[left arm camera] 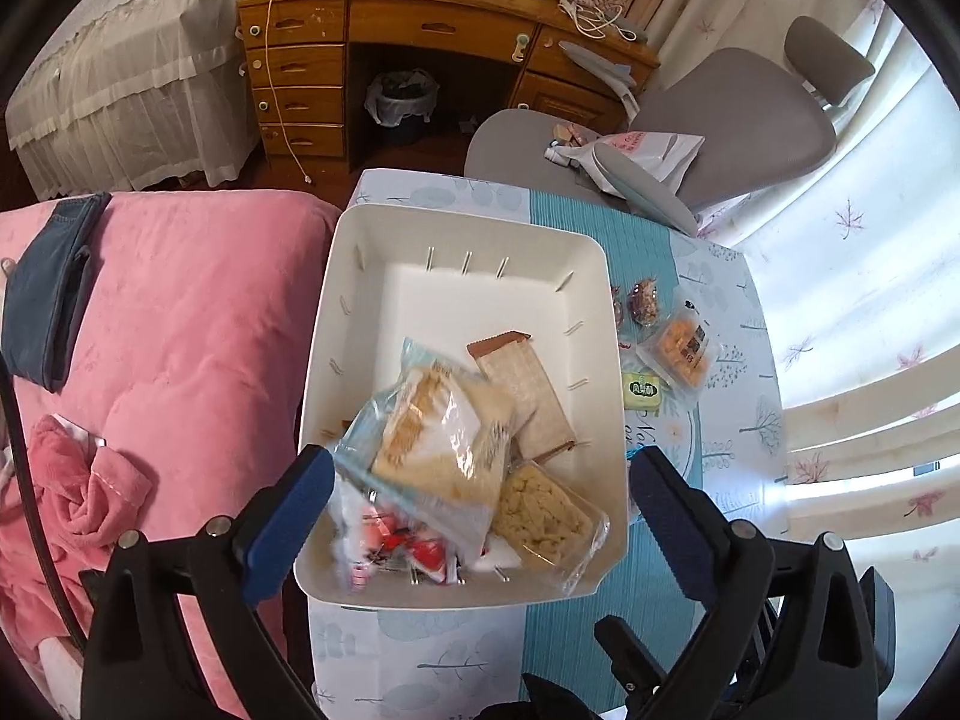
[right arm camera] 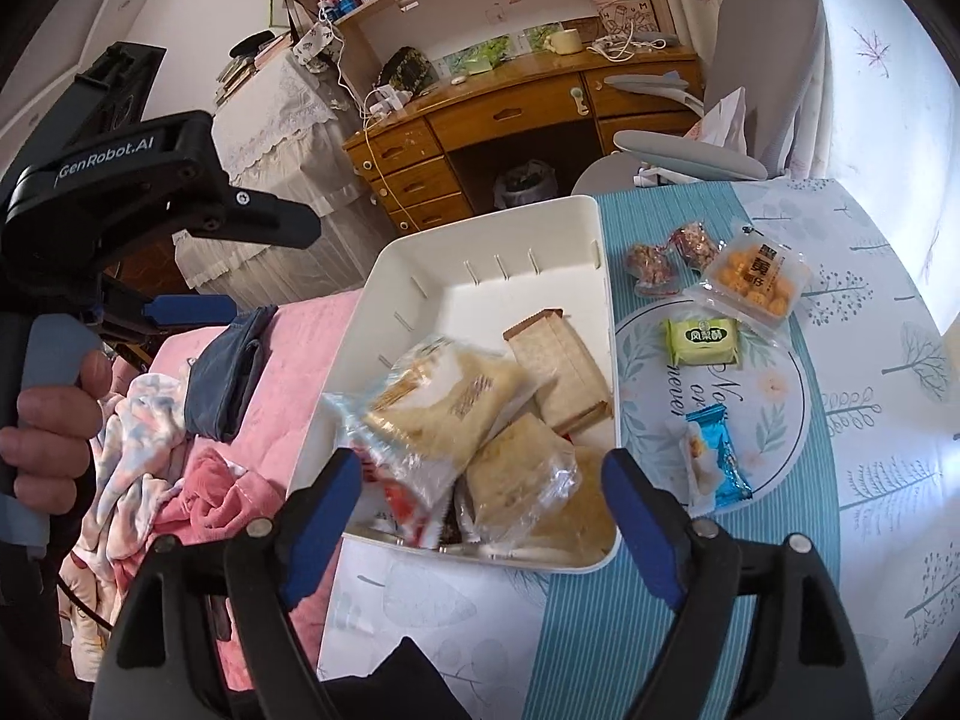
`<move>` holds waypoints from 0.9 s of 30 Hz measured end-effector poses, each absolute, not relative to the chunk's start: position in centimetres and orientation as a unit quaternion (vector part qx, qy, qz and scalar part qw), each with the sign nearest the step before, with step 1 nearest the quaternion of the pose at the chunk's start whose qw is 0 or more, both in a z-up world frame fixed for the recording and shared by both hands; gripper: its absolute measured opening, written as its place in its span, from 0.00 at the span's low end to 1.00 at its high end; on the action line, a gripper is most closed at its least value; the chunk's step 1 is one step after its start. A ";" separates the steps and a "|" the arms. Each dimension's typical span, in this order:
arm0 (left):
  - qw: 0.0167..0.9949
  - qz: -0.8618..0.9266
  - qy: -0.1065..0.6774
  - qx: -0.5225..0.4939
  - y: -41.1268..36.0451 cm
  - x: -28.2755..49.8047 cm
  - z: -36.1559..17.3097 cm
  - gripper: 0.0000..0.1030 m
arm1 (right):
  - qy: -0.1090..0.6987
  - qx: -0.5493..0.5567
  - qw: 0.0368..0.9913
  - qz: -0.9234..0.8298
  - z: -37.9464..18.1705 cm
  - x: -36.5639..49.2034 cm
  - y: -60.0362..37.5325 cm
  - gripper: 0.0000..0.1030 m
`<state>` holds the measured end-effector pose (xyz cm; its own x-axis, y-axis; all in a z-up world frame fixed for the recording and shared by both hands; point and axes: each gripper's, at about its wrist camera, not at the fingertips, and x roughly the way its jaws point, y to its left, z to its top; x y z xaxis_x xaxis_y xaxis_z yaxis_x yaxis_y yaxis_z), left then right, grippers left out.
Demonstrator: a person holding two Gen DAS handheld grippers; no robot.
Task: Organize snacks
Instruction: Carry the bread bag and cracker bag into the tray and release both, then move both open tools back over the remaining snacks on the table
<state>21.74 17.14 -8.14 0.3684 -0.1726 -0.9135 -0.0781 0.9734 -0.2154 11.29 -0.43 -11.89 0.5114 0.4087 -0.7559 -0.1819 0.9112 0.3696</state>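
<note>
A white bin (left arm camera: 468, 222) (right arm camera: 480, 222) stands on the patterned table and holds several wrapped snacks. Among them are a clear-wrapped bread pack (left arm camera: 438, 438) (right arm camera: 444, 402), a brown-edged cracker pack (left arm camera: 522, 390) (right arm camera: 558, 366) and red-and-white packets (left arm camera: 414, 546). My left gripper (left arm camera: 480, 516) hangs open above the bin's near end, its pads clear of the packs. My right gripper (right arm camera: 483, 510) is open over the same end, nothing pressed between its fingers. Right of the bin lie an orange-ball pack (right arm camera: 753, 279) (left arm camera: 681, 351), a green cake (right arm camera: 702, 342) (left arm camera: 642, 390), a blue packet (right arm camera: 714, 462) and nut packets (right arm camera: 666, 255) (left arm camera: 642, 303).
A pink-covered bed (left arm camera: 180, 330) with jeans and clothes lies left of the table. A grey chair (left arm camera: 720, 114) with a white bag stands beyond the table, and a wooden desk (left arm camera: 432, 24) behind it. A hand (right arm camera: 54, 438) holds the left gripper's handle.
</note>
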 end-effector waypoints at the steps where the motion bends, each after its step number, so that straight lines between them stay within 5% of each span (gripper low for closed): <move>1: 0.821 -0.029 0.559 -0.114 17.2 21.6 -8.1 0.96 | 0.464 0.122 0.860 0.172 -11.9 11.2 -0.5 0.81; 27: 0.823 -0.002 0.545 -0.163 7.6 15.3 -10.7 0.96 | 0.525 0.150 0.823 0.155 -12.2 11.5 -12.7 0.82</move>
